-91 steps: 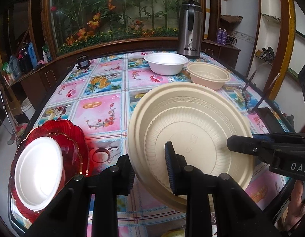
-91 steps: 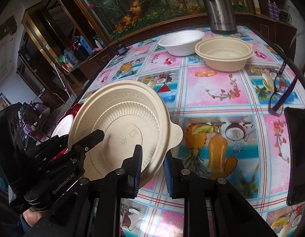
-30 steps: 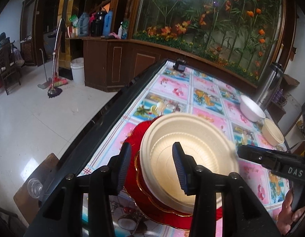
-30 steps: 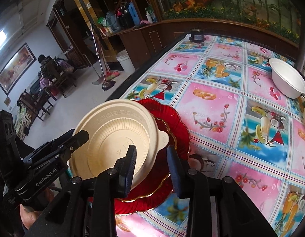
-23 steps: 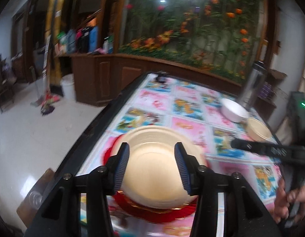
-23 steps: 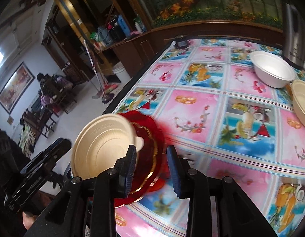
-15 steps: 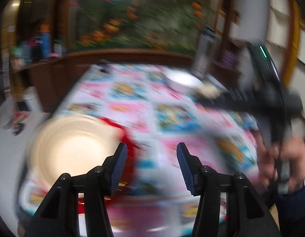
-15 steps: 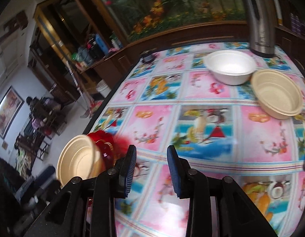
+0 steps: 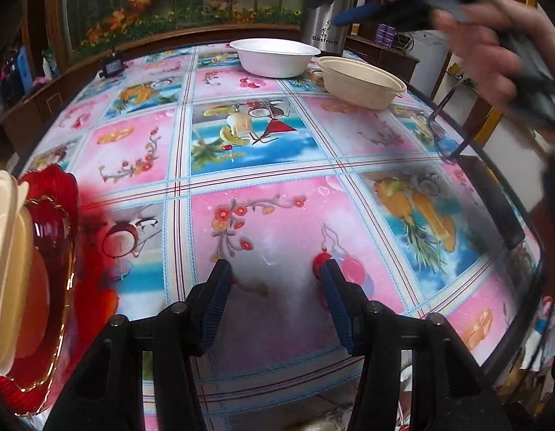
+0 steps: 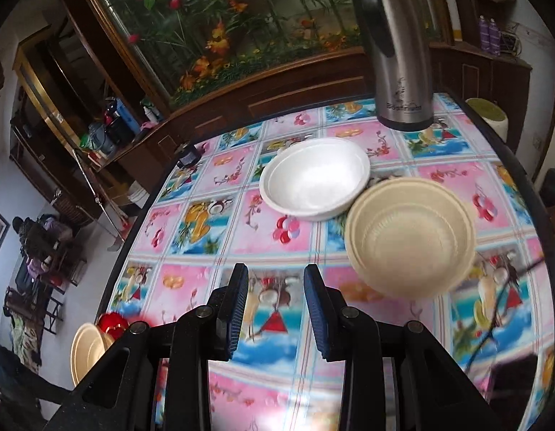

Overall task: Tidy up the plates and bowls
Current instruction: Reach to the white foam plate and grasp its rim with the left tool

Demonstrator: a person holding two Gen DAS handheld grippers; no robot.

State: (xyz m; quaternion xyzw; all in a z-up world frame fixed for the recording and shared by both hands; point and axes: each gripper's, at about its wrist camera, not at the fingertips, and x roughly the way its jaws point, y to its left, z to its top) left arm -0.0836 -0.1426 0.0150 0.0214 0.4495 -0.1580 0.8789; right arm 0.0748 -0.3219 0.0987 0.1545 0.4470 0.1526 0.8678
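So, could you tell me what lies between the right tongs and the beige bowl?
Only bare patterned tablecloth, as the right wrist view shows; the beige bowl sits up and right of the open right tongs.

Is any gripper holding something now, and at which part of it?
Nothing is held. The left gripper and the right gripper both have empty jaws above the tablecloth.

The middle of the table (image 9: pixel 263 151) lies bare in the left wrist view, open to a pass; the red plate (image 9: pixel 58 215) blocks the left edge; the white bowl (image 10: pixel 313 179) and beige bowl (image 10: pixel 410 240) touch at upper right; the steel flask (image 10: pixel 399 54) stands behind them at the top.
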